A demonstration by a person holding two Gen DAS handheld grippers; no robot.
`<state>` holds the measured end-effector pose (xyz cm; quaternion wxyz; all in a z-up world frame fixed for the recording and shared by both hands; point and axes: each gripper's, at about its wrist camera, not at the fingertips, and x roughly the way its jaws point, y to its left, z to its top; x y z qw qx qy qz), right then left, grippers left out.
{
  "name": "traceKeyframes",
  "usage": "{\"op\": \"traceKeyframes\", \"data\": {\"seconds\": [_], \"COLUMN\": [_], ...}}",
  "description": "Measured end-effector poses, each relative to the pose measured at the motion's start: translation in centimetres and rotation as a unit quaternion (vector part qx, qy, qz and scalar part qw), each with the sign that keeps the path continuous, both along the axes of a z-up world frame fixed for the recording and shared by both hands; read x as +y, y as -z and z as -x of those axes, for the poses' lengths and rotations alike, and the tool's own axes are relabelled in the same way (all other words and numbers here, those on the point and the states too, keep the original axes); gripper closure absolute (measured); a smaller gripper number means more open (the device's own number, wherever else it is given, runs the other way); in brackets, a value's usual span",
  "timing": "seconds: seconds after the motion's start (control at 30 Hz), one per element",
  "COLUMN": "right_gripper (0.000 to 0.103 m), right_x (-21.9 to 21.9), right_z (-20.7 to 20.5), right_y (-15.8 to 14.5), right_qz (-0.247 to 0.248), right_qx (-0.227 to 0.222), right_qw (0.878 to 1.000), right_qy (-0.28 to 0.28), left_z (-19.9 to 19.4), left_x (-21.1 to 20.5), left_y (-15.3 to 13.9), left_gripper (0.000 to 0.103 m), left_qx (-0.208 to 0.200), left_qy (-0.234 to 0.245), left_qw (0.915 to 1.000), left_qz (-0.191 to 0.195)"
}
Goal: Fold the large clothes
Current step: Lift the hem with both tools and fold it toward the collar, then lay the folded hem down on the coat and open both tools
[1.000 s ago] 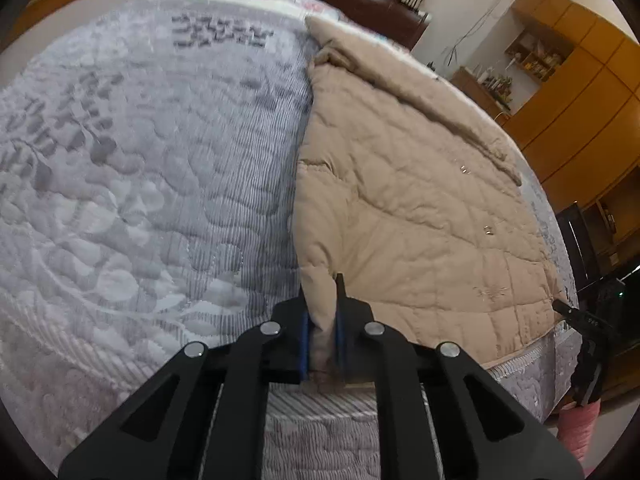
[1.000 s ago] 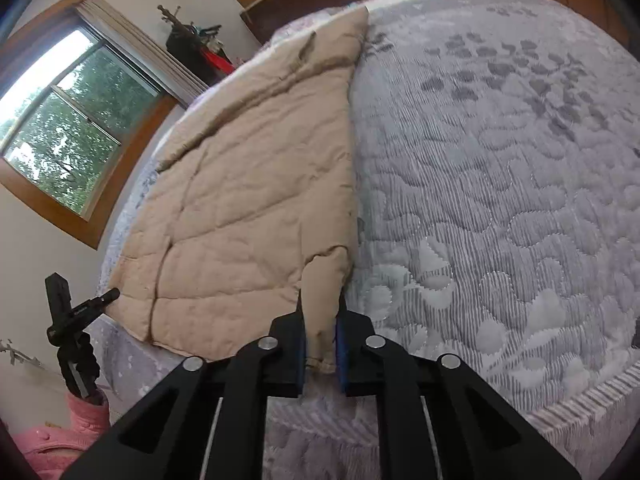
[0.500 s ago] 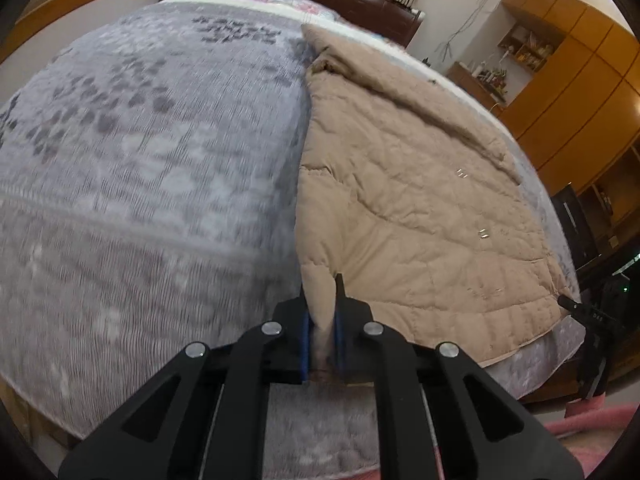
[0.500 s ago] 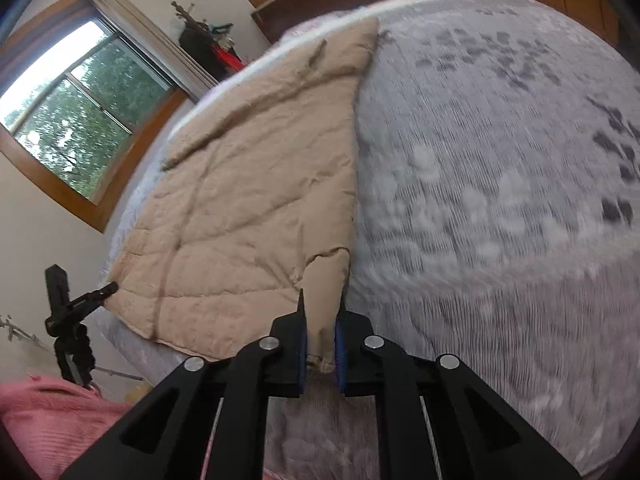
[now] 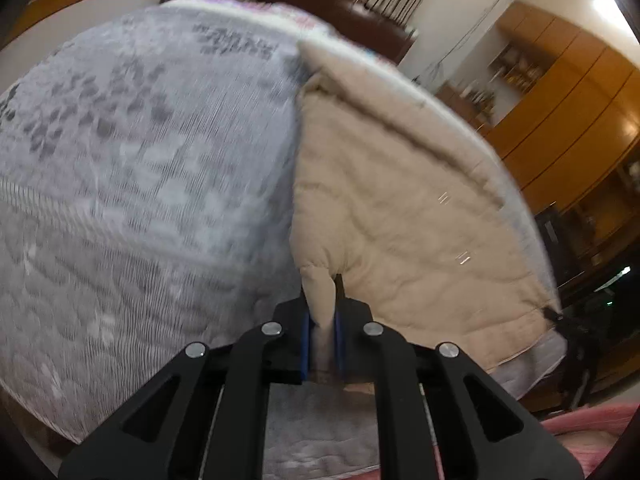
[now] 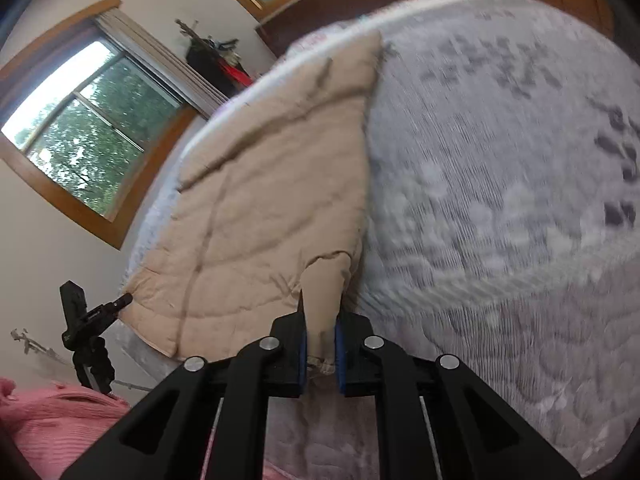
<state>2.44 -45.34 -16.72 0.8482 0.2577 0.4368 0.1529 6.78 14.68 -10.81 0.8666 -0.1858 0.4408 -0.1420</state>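
Observation:
A beige quilted coat (image 5: 404, 208) lies spread on a grey patterned mattress (image 5: 140, 184). My left gripper (image 5: 322, 320) is shut on a pinch of the coat's near left edge, lifted off the bed. In the right wrist view the same coat (image 6: 256, 208) stretches away to the left over the mattress (image 6: 500, 208). My right gripper (image 6: 320, 324) is shut on a pinch of the coat's near right corner, also raised. The coat hangs taut between the pinches and the bed. Both views are motion-blurred.
A small black tripod (image 6: 86, 332) stands at the bed's corner; it also shows in the left wrist view (image 5: 576, 336). Pink fabric (image 6: 44, 428) lies low near me. A window (image 6: 92, 148) is left; wooden cabinets (image 5: 568, 120) are right. A dark headboard (image 5: 340, 12) is beyond.
Both grippers have risen and pulled back from the bed, still holding the coat's near edge. The bed's front edge and pink fabric below have come into view.

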Motion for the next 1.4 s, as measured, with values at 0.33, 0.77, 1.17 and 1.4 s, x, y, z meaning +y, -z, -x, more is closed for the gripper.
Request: {"op": "traceKeyframes", "data": {"seconds": [0.33,0.77,1.17,1.4], "right_gripper": [0.093,0.093,0.093,0.093], "right_x": [-0.7,-2.7,-3.9,-4.1], "right_z": [-7.3,-23.0,-35.5,-40.5], "right_y": [-8.1,-12.1,-7.7,-4.4], "right_qz": [0.024,0.032,0.029,0.028], "right_qx": [-0.057,-0.034,0.043,0.081], "right_qw": [0.998,0.999,0.999,0.996], "right_qy": [-0.022,-0.013,0.004,0.011], "left_z": [-6.4,-22.0,-35.3,-40.1], "left_x": [-2.1,-3.1,-5.3,-5.6], "left_y": [-6.7,-10.3,-6.4,-2.5], "left_gripper": [0.095,0.095,0.096,0.095], "left_qx": [-0.07,-0.082,-0.019,0.03], "left_qy": [0.017,-0.02,-0.035,-0.041], "left_qw": [0.9973,0.9962,0.9978,0.9969], "left_qz": [-0.009,-0.019,-0.054,-0.06]}}
